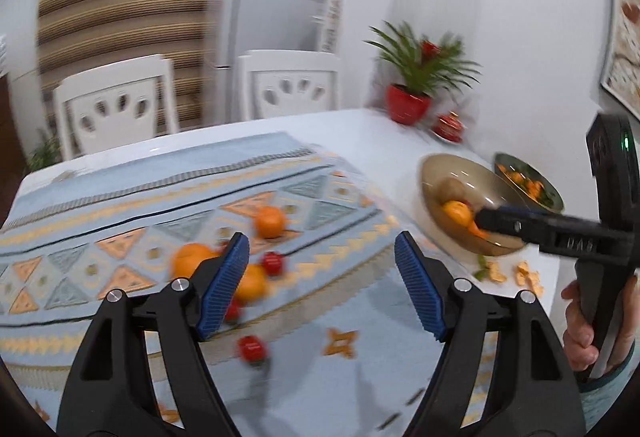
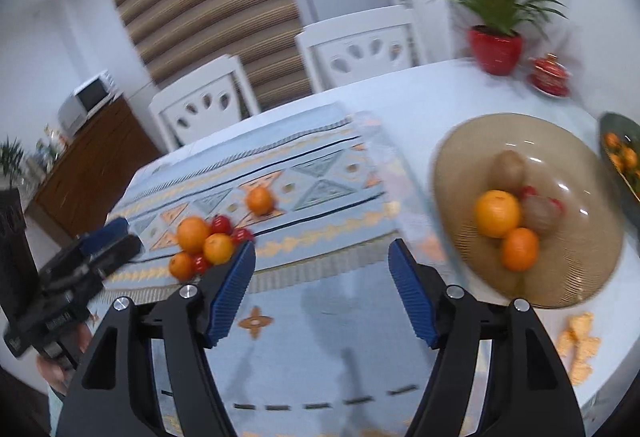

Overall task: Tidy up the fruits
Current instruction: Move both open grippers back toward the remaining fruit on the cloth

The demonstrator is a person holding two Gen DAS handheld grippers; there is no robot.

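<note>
The left gripper point(image 1: 322, 285) is hovering over the patterned cloth point(image 1: 120, 205) on the white worktop point(image 1: 360, 133), its jaws spread wide with nothing between them. Just past its fingertips a loose cluster of fruit is lying on the cloth — several oranges point(image 2: 218, 248) touching a few small red fruits point(image 2: 221, 224), with one orange point(image 2: 259, 200) sitting apart, farther back.

The right gripper point(image 2: 322, 285) is likewise holding its jaws wide apart and empty, pointing at the cloth's near edge between the cluster and the tan glass bowl point(image 2: 452, 165). From the left wrist view its jaws are reaching over the bowl's near rim, and a hand point(image 1: 580, 333) is gripping its handle.

The bowl is sitting on the bare worktop right of the cloth, holding two oranges point(image 2: 496, 213), two kiwis point(image 2: 508, 167) and something red partly hidden behind them. Orange peel scraps point(image 2: 580, 345) are lying beside the bowl — a darker dish point(image 2: 614, 125) of orange pieces is standing just beyond it.
</note>
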